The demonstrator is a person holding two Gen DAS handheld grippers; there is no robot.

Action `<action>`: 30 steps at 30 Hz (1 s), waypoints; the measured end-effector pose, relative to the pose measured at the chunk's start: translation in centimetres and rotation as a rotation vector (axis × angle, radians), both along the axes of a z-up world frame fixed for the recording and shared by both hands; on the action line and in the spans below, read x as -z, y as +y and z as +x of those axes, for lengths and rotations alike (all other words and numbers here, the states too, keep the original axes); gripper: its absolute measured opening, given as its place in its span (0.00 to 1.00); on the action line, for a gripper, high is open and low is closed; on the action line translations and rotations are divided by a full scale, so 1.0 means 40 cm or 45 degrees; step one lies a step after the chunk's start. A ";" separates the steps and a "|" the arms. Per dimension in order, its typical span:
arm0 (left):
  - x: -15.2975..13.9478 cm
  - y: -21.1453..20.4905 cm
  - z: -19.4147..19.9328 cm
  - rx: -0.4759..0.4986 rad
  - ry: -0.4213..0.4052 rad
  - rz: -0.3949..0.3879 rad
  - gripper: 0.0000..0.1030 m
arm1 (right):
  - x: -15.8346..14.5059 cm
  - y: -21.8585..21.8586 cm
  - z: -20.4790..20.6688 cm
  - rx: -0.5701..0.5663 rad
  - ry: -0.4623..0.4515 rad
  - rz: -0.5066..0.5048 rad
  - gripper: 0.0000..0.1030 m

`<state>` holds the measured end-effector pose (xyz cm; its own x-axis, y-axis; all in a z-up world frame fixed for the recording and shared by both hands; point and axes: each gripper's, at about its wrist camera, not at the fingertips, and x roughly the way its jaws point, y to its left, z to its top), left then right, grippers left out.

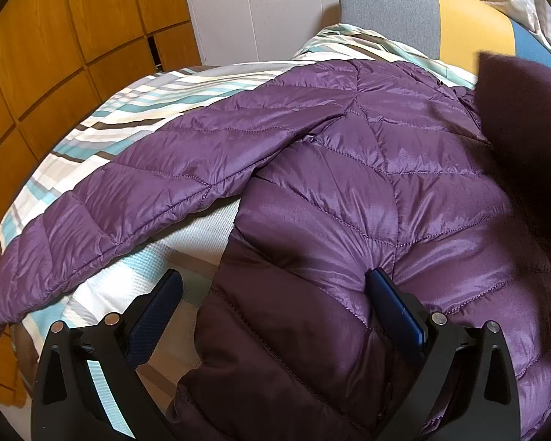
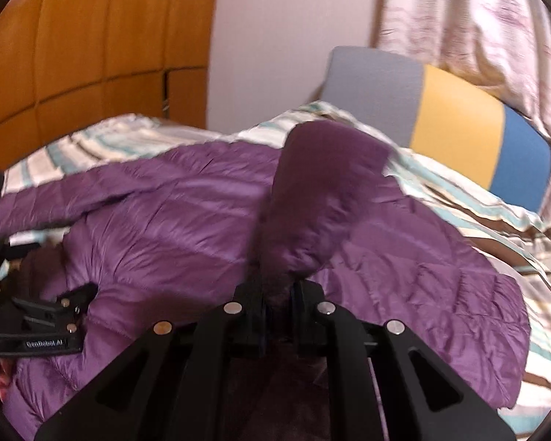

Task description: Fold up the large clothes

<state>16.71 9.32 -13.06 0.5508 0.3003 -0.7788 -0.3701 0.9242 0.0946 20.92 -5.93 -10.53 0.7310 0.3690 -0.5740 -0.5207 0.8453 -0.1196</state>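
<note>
A purple quilted down jacket (image 1: 349,183) (image 2: 165,220) lies spread on the bed. One sleeve (image 1: 128,183) stretches out to the left over the bedding. My left gripper (image 1: 275,279) stands open across the jacket's side edge, one finger over the sheet and the other against the fabric. It also shows at the left edge of the right wrist view as the left gripper (image 2: 36,316). My right gripper (image 2: 279,290) is shut on the other sleeve (image 2: 312,202), which rises from its jaws above the jacket's body. That lifted sleeve (image 1: 525,128) appears as a dark blur at the right.
Striped white, teal and brown bedding (image 1: 128,99) (image 2: 477,220) covers the bed. A grey, yellow and blue headboard (image 1: 385,11) (image 2: 459,121) stands at the far end. Wooden cupboard doors (image 1: 55,55) run along the left, and a curtain (image 2: 459,18) hangs at the right.
</note>
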 end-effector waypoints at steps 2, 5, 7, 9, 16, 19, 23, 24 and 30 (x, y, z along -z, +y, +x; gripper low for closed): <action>0.000 -0.001 0.000 0.000 0.000 0.001 0.97 | 0.016 0.023 0.004 -0.045 0.018 -0.034 0.08; 0.000 -0.001 0.000 0.000 0.000 0.001 0.97 | 0.034 0.047 -0.003 -0.147 0.039 -0.058 0.08; 0.000 -0.001 0.000 0.000 -0.001 0.000 0.97 | 0.043 0.060 -0.010 -0.206 0.049 -0.081 0.09; 0.000 0.001 0.000 0.000 -0.003 -0.004 0.97 | 0.058 0.078 -0.015 -0.257 0.065 -0.119 0.12; -0.013 0.028 -0.020 -0.044 -0.020 -0.101 0.97 | 0.057 0.064 -0.023 -0.327 0.115 -0.102 0.41; -0.042 0.034 -0.045 -0.071 -0.033 -0.136 0.97 | 0.013 0.015 -0.072 -0.333 0.052 -0.010 0.58; -0.110 0.005 -0.063 -0.031 -0.173 -0.150 0.97 | -0.027 -0.084 -0.105 -0.194 0.054 0.098 0.60; -0.131 -0.014 -0.053 -0.020 -0.209 -0.130 0.97 | -0.032 -0.114 -0.108 -0.135 0.061 0.123 0.60; -0.149 -0.121 0.088 0.124 -0.204 -0.063 0.97 | -0.020 -0.328 -0.094 0.398 0.127 0.252 0.60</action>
